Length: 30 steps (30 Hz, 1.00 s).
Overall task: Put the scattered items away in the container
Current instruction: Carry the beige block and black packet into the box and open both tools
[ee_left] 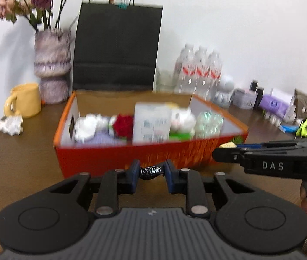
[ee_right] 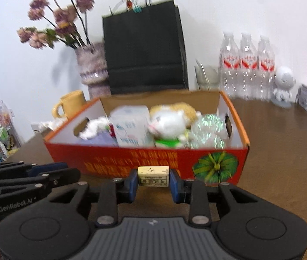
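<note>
Box [ee_left: 149, 156]: my landmark, an open orange carton on the desk [ee_left: 19, 156], right in front of both claws.
Candy [ee_left: 151, 171]: I have it clenched in my left claw [ee_left: 151, 176], blue pads touching each end of the dark wrapper, held just short of the box's near wall.
Eraser [ee_right: 153, 176]: a small cream block with a label, gripped by my right claw [ee_right: 153, 183], also just short of the box's near wall, beside its green emblem.
In the box: white plush [ee_right: 170, 123], white carton [ee_right: 131, 127], red flower [ee_left: 123, 125], crumpled white wrap [ee_left: 88, 125], shiny clear packet [ee_right: 207, 130].
Behind the box: black bag [ee_left: 116, 47], vase [ee_left: 52, 65], three bottles [ee_right: 246, 65].
Left of the box: yellow mug [ee_left: 25, 99], crumpled paper [ee_left: 6, 125].
Right of the box: white figurine [ee_right: 283, 84].
Blur: both views are smeared; I cannot read the eraser's label.
</note>
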{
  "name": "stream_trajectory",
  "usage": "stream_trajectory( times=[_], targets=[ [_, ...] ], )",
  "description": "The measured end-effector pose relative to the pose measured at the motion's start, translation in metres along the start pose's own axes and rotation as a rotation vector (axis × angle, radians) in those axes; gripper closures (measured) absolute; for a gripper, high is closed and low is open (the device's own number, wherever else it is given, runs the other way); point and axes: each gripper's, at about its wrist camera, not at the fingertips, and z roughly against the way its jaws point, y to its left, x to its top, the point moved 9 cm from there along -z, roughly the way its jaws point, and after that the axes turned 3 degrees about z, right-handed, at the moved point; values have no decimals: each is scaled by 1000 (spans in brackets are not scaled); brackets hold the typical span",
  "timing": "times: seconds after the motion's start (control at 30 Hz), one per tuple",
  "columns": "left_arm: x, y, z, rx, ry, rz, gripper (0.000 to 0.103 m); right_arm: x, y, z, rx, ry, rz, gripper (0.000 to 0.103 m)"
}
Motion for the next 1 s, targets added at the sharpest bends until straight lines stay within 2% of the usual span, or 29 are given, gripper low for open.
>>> stream_trajectory(
  times=[0.17, 0.3, 0.47, 0.67, 0.7, 0.73, 0.77, 0.8, 0.83, 0.87, 1.0],
  targets=[
    [58, 12, -1, 4, -114, 4, 77, 40, -8, 10, -13, -79, 20, 74],
    [97, 28, -24, 42, -195, 69, 78, 78, -26, -4, -59, -131, 32, 74],
    [104, 48, -75, 71, -128, 93, 78, 106, -53, -64, -129, -95, 3, 74],
    [86, 64, -107, 89, -26, 102, 76, 101, -63, -108, -143, -7, 15, 74],
    [83, 64, -108, 86, -17, 98, 74, 98, -62, -110, -140, 6, 17, 74],
    [81, 63, -110, 84, -7, 92, 66, 95, -61, -112, -134, 19, 17, 73],
    [80, 61, -110, 79, 3, 82, 56, 93, -60, -112, -126, 27, 16, 63],
    [79, 59, -110, 77, 12, 72, 22, 92, -59, -112, -118, 38, 16, 50],
    [79, 56, -109, 87, 14, 60, 0, 90, -56, -111, -114, 53, 18, 13],
    [80, 53, -106, 105, 5, 42, 0, 90, -53, -108, -118, 57, 24, 2],
    [83, 38, -94, 102, -14, -13, 0, 93, -46, -93, -141, 38, 58, 0]
  ],
)
